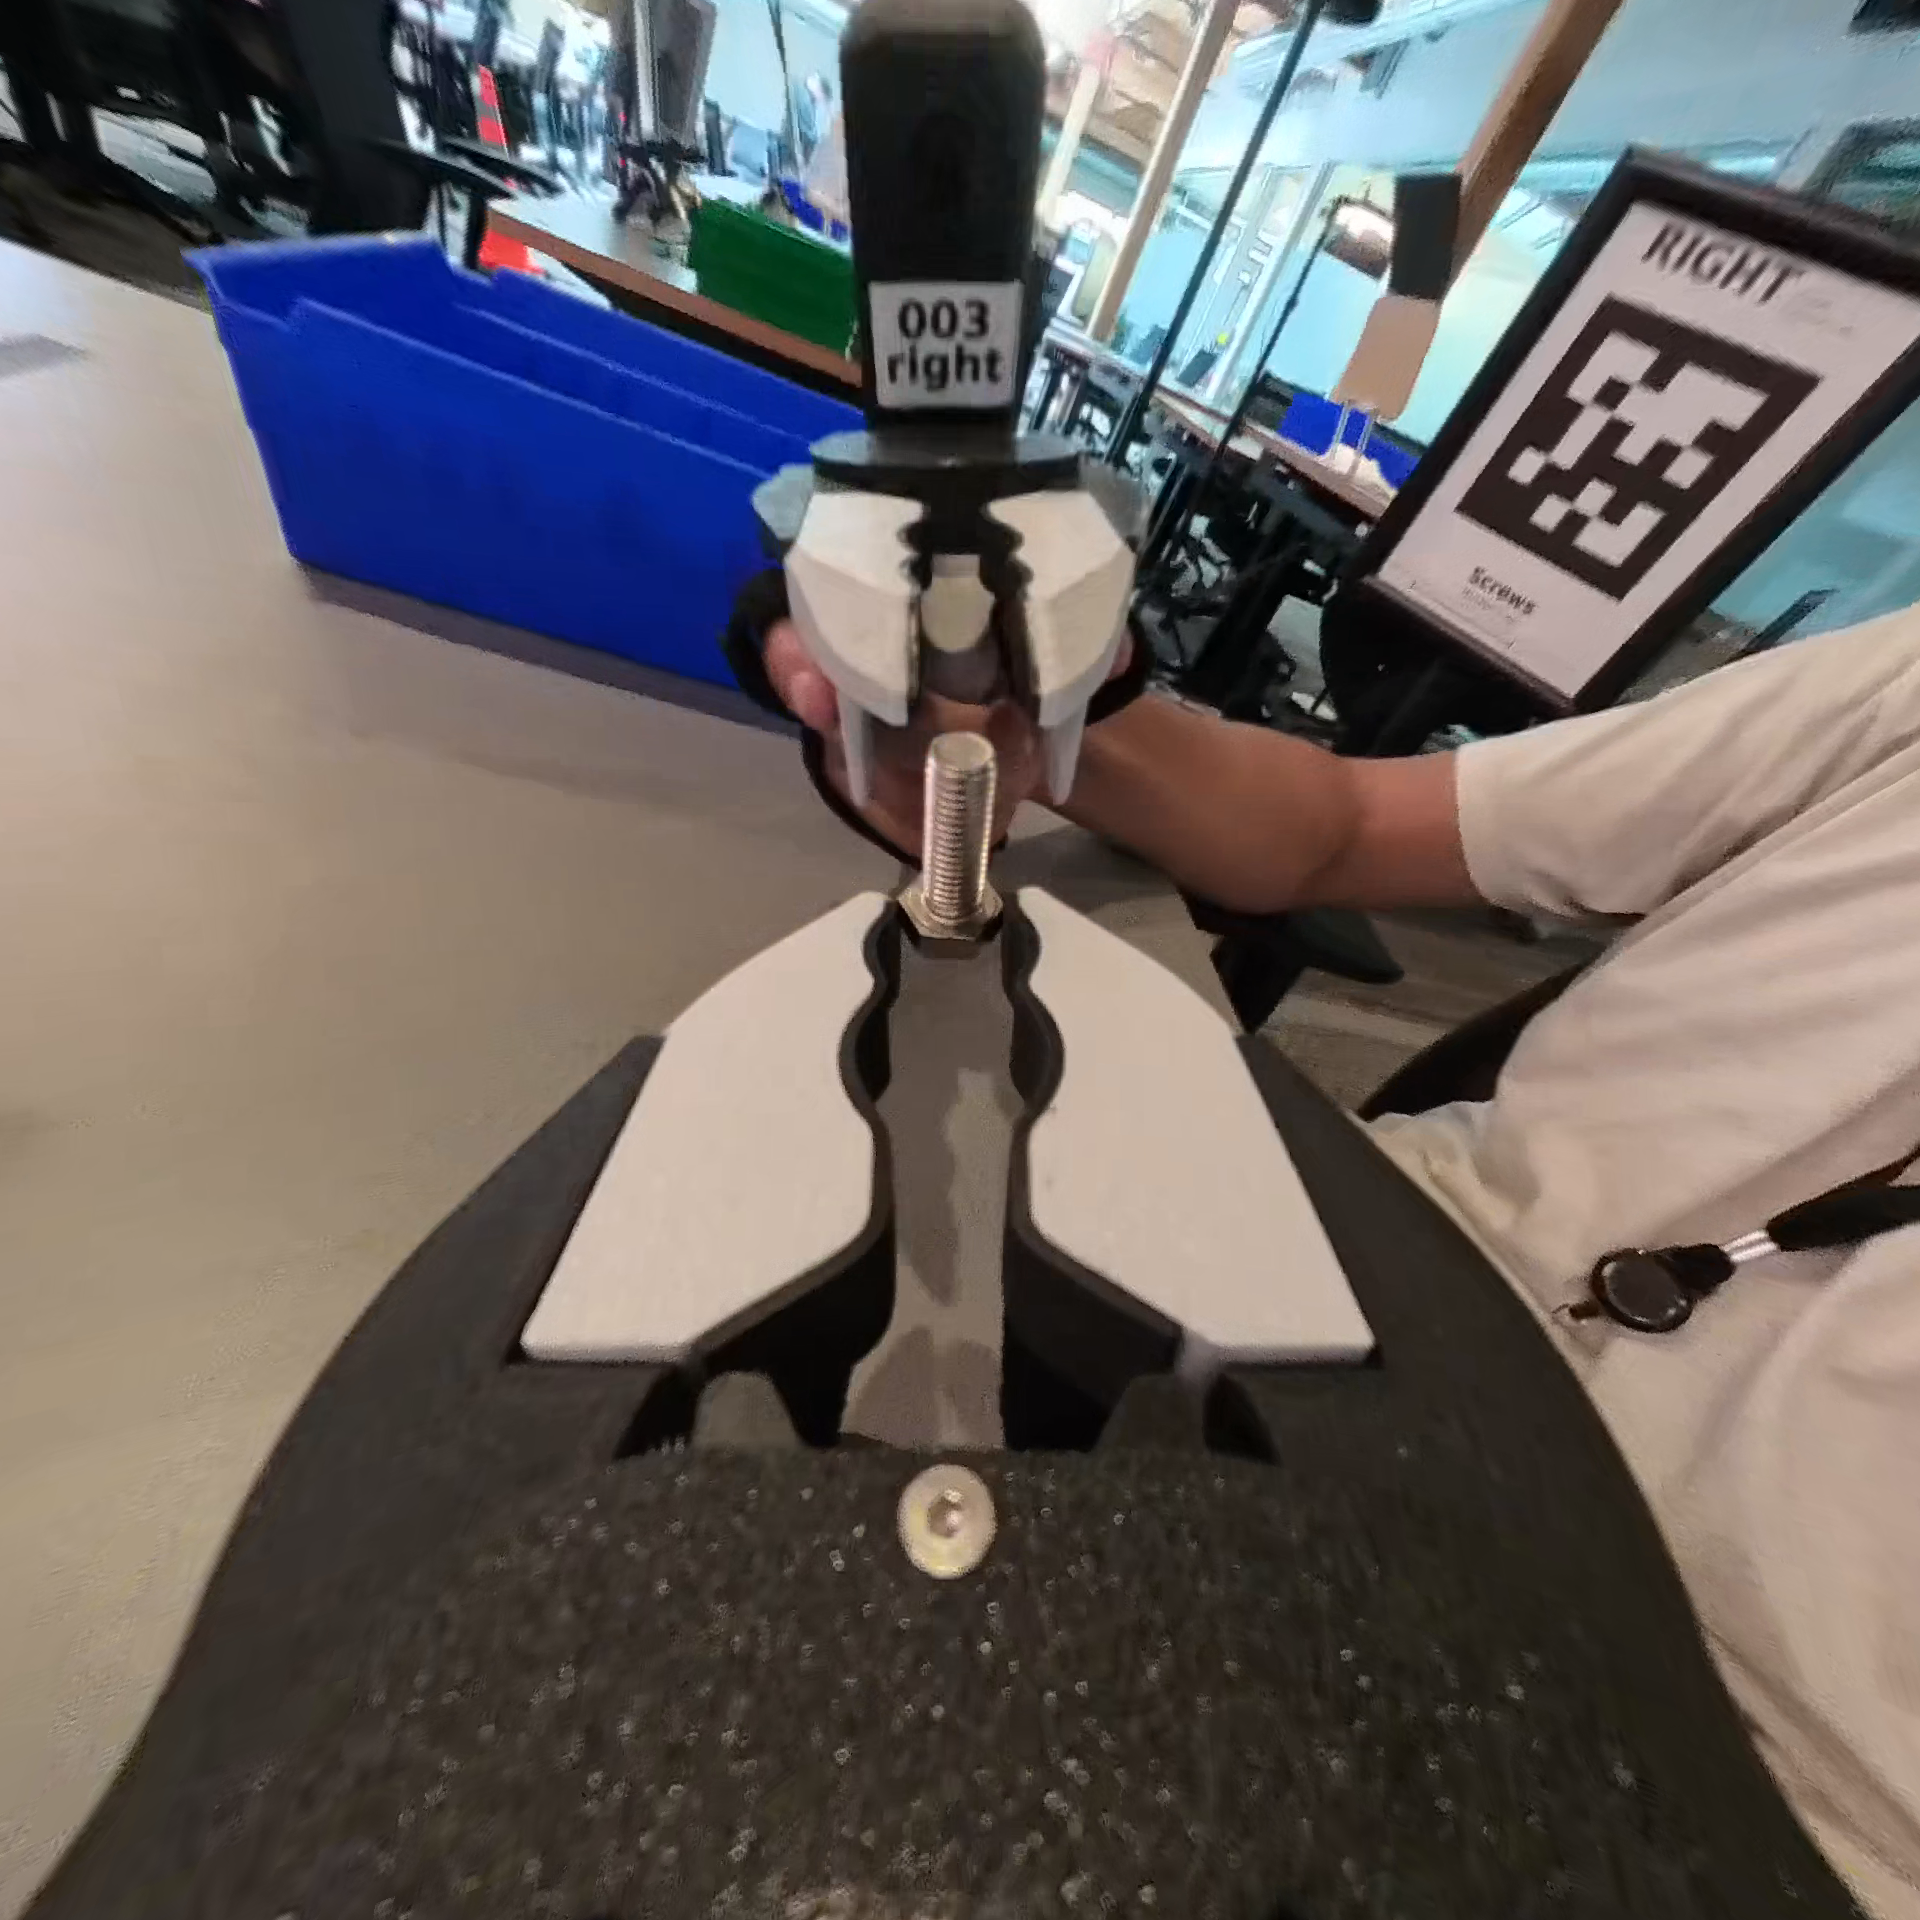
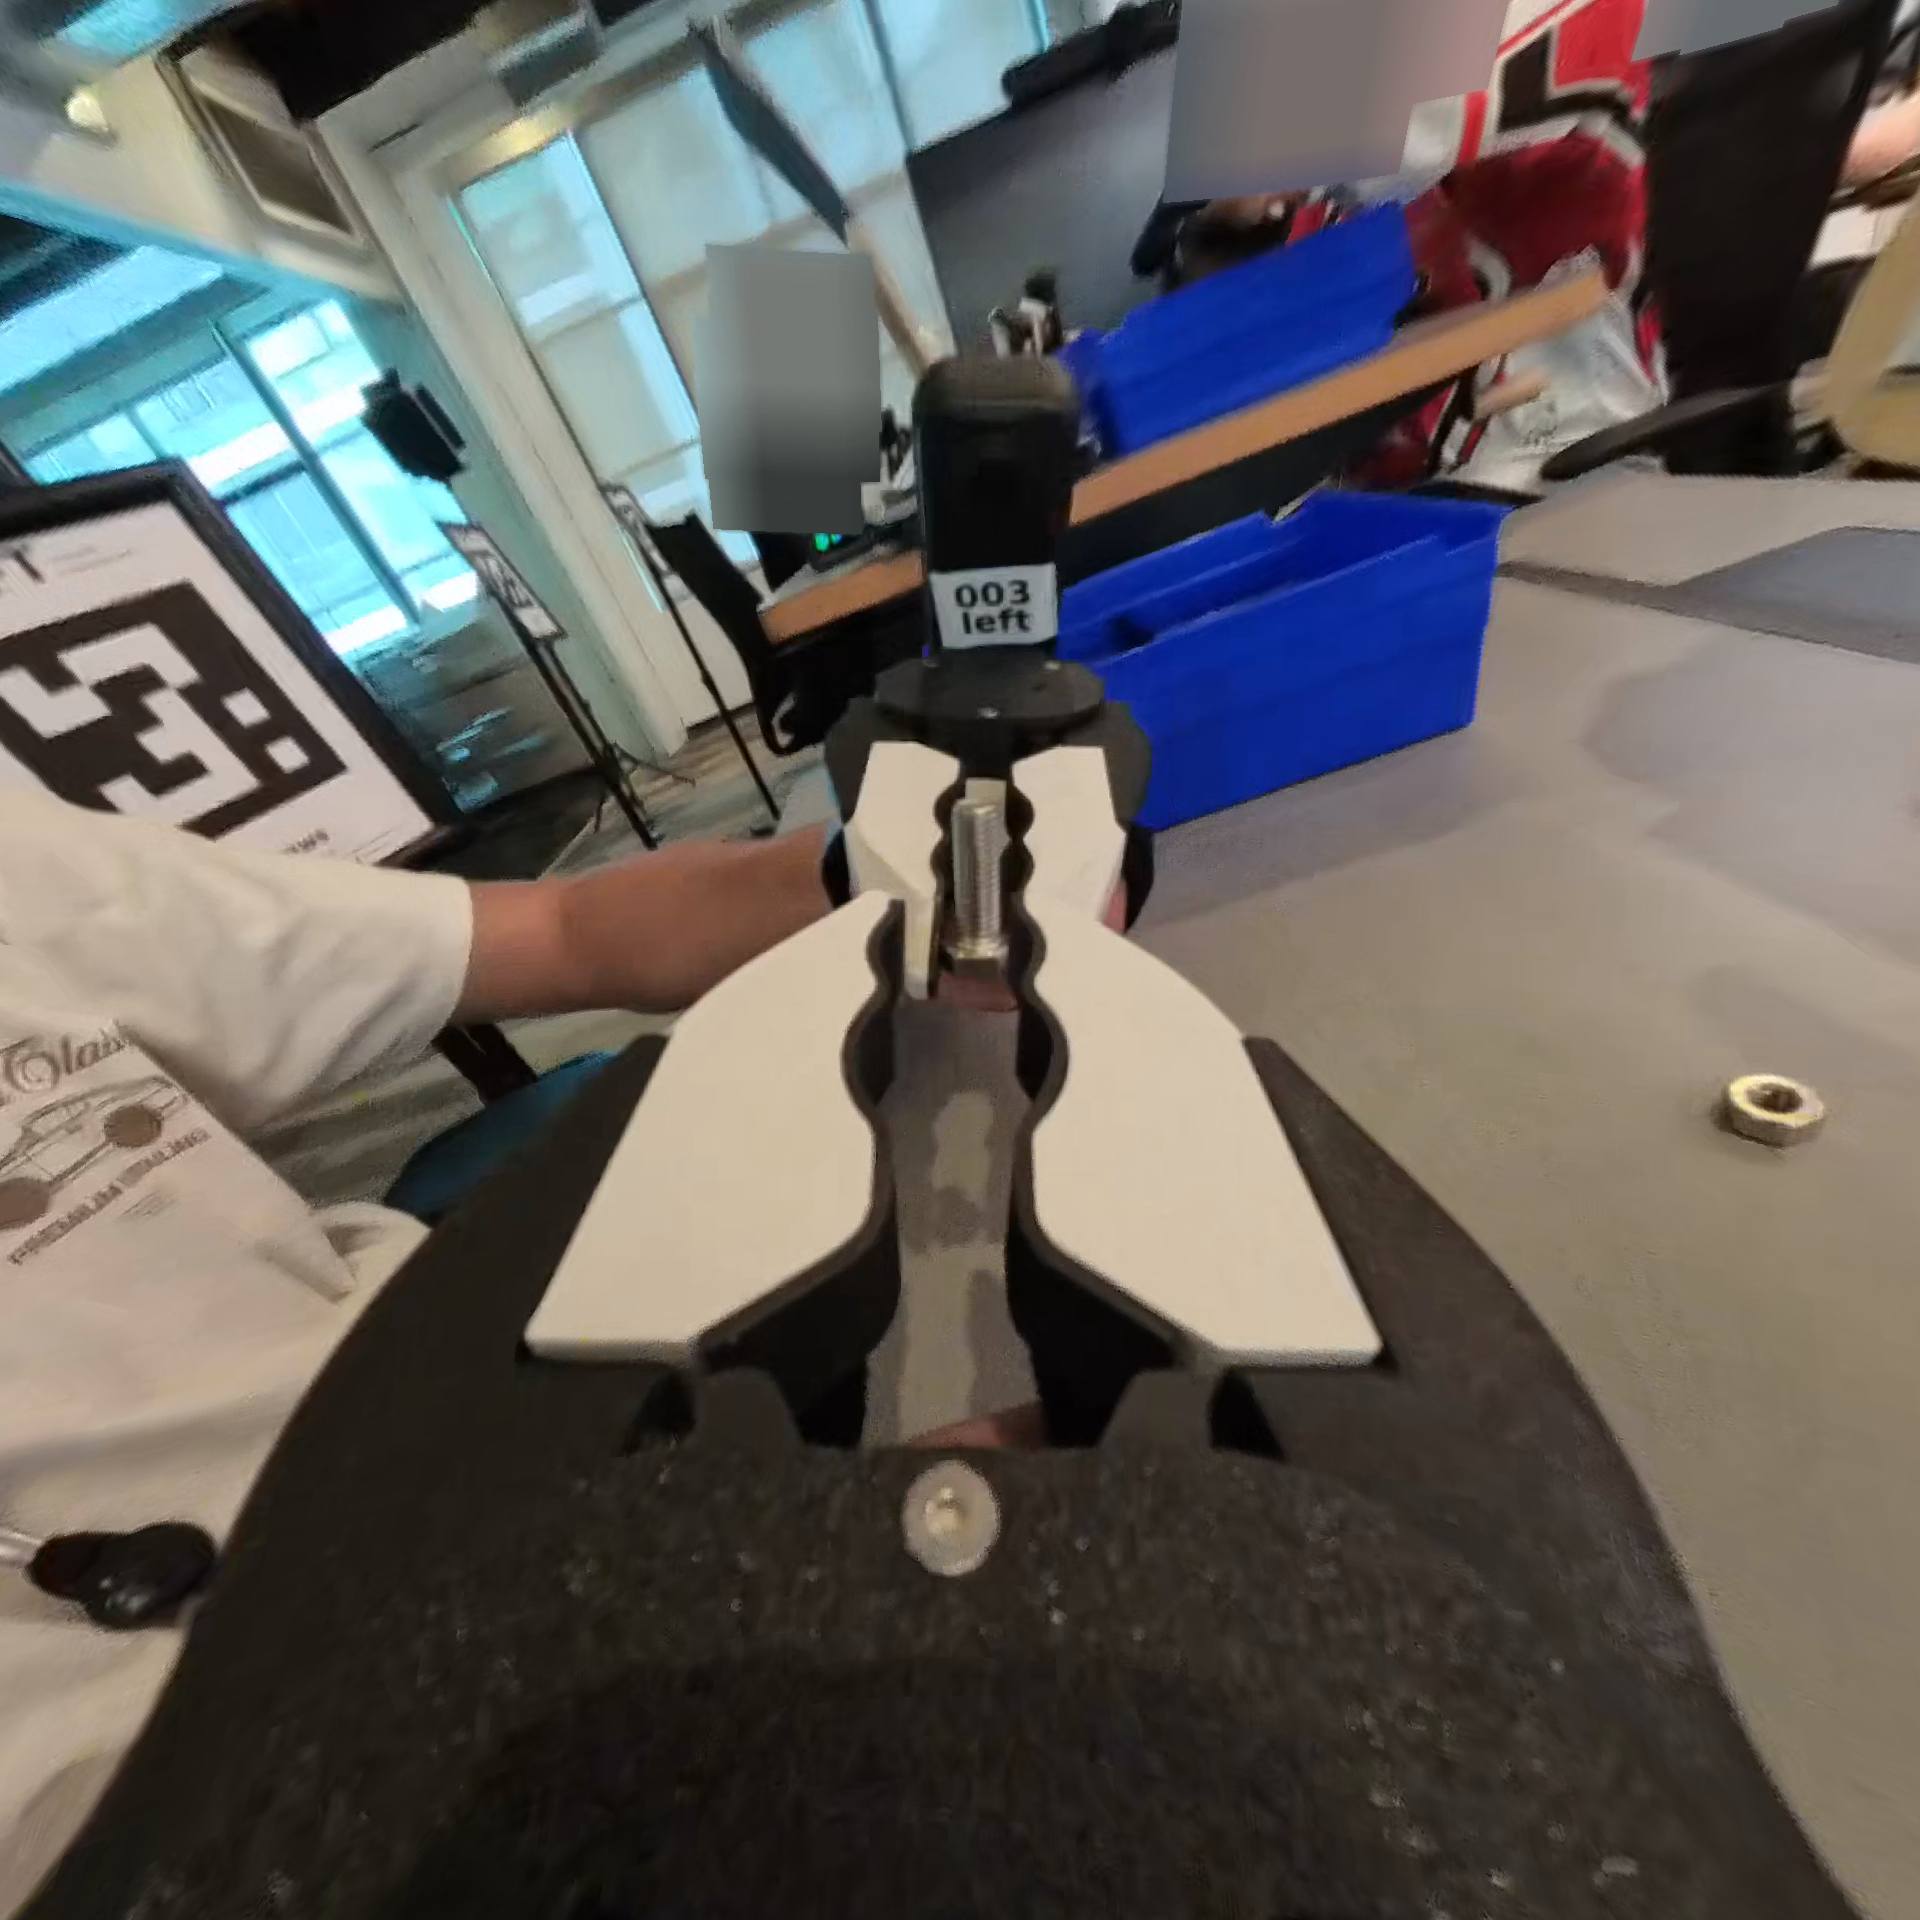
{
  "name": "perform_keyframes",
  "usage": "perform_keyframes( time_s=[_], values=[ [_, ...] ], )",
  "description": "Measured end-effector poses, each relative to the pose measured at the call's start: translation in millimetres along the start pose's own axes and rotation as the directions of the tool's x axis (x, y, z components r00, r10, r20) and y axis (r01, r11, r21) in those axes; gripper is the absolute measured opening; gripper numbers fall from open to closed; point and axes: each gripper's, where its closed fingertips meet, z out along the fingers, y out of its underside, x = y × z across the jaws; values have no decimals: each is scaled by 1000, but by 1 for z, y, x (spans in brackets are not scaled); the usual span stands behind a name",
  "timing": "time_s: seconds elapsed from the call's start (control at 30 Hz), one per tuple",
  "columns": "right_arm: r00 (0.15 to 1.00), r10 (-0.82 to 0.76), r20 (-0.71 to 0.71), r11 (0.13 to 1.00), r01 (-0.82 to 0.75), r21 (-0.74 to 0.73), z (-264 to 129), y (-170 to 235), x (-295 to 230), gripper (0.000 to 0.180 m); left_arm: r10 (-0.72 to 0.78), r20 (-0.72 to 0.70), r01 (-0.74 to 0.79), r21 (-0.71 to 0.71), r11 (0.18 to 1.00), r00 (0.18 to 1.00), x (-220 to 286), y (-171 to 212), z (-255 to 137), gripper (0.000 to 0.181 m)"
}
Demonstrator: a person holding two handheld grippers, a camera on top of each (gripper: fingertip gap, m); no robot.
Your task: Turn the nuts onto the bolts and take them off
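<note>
An open-plan lab or workshop office: a grey tabletop (image 2: 1558, 935) carries a blue plastic bin (image 1: 499, 457) at its far edge, framed marker boards (image 1: 1652, 436) stand beside it, and long wooden desks (image 2: 1299, 416), office chairs (image 2: 727, 613) and tall windows (image 2: 582, 343) fill the background.

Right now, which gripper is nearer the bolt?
Left. The left gripper is shut on the bolt by its hex head; the right gripper faces it, open, not gripping it.

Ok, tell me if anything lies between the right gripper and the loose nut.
Nothing visible. The hex nut lies alone on the grey table, off to the open right gripper's right; the bolt in the left gripper is ahead.
</note>
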Motion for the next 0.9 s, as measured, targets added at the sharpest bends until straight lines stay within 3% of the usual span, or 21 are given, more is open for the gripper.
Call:
perform_keyframes(
  time_s=[0.13, 0.37, 0.5, 0.9],
  values=[
    [997, -71, -11, 997, 71, -42, 8, 9, -4, 20, 4, -23, -6, -64, 998, 1000, 3, 14, 9, 18],
    [999, -48, 6, 994, 48, -93, 16, 20, -4, 20, -8, -76, 1, -83, 997, 997, 13, 19, 17, 18],
    [997, -74, 13, 990, 75, -117, 18, 23, -7, 9, -3, -69, -2, -72, 997, 998, 12, 18, 18, 18],
    [995, 17, -96, 997, -10, 72, 10, -7, 7, 9, 158, 155, -163, 16, 987, 975, -3, 0, 17, 32]
  ],
)
